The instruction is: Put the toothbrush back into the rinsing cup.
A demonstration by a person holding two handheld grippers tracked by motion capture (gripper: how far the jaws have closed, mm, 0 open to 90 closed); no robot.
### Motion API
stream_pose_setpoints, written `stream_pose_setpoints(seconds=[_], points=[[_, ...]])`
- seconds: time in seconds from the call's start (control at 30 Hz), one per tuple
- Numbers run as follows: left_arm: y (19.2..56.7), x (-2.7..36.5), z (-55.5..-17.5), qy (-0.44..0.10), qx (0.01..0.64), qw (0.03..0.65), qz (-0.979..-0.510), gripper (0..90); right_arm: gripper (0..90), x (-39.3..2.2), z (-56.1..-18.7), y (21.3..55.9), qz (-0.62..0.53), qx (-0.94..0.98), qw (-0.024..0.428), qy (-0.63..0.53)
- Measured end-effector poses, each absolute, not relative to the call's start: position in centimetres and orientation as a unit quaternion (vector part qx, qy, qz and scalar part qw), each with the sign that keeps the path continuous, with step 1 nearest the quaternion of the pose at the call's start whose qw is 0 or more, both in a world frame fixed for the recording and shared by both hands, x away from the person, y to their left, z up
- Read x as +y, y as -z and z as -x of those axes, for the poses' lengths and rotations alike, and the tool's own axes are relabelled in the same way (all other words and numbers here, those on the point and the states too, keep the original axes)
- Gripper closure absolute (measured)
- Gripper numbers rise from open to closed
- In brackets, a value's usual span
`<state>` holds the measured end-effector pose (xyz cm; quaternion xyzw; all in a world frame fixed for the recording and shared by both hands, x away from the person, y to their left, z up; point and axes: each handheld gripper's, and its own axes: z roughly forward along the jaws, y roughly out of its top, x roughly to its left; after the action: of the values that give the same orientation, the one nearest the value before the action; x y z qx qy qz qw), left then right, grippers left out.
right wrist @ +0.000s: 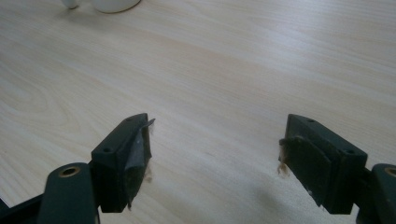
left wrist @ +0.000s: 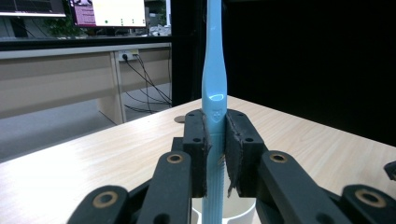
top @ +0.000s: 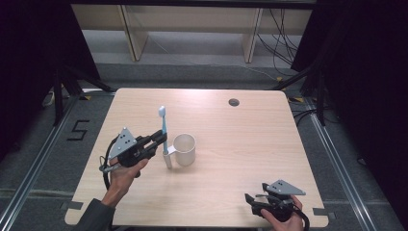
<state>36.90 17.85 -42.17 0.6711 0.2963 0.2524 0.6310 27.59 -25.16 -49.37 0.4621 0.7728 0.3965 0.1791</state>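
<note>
A light blue toothbrush (top: 164,130) stands upright just left of a white mug (top: 184,149) near the table's middle. My left gripper (top: 161,138) is shut on its handle, with the white brush head up and the pale lower end down beside the mug's handle. In the left gripper view the toothbrush (left wrist: 214,93) rises between the two black pads, and the mug's rim (left wrist: 243,210) shows below them. My right gripper (top: 248,198) rests low near the front right edge, open, with bare wood between its jaws (right wrist: 215,149). The mug's base (right wrist: 114,4) shows at the top of the right gripper view.
The light wooden table (top: 231,134) has a round cable hole (top: 234,102) at the back. Cables and desk legs lie on the floor behind. Dark curtains stand on both sides. A floor marker "5" (top: 78,130) sits left of the table.
</note>
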Motion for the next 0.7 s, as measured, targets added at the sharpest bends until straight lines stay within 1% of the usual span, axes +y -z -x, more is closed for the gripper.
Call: stream_pose_setpoints(seconds=[0.2,0.27,0.37,0.5,0.7], points=[[42.6,18.0,-36.7,-0.256,0.295,0.635,-0.667,78.5,24.3,-25.1,-27.6,49.4,-0.464,0.773,0.173,-0.397],[42.8,18.0,-36.7,-0.255,0.300,0.634,-0.666,78.4,24.3,-25.2,-27.6,49.4,-0.462,0.773,0.181,-0.396],[43.0,18.0,-36.7,-0.257,0.299,0.634,-0.665,78.4,24.3,-25.1,-27.5,49.4,-0.469,0.772,0.169,-0.395],[43.3,18.0,-36.8,-0.258,0.297,0.632,-0.667,78.4,24.3,-25.1,-27.6,49.4,-0.465,0.773,0.173,-0.396],[43.8,18.0,-37.0,-0.254,0.297,0.635,-0.666,78.4,24.3,-25.0,-27.5,49.4,-0.468,0.772,0.167,-0.396]])
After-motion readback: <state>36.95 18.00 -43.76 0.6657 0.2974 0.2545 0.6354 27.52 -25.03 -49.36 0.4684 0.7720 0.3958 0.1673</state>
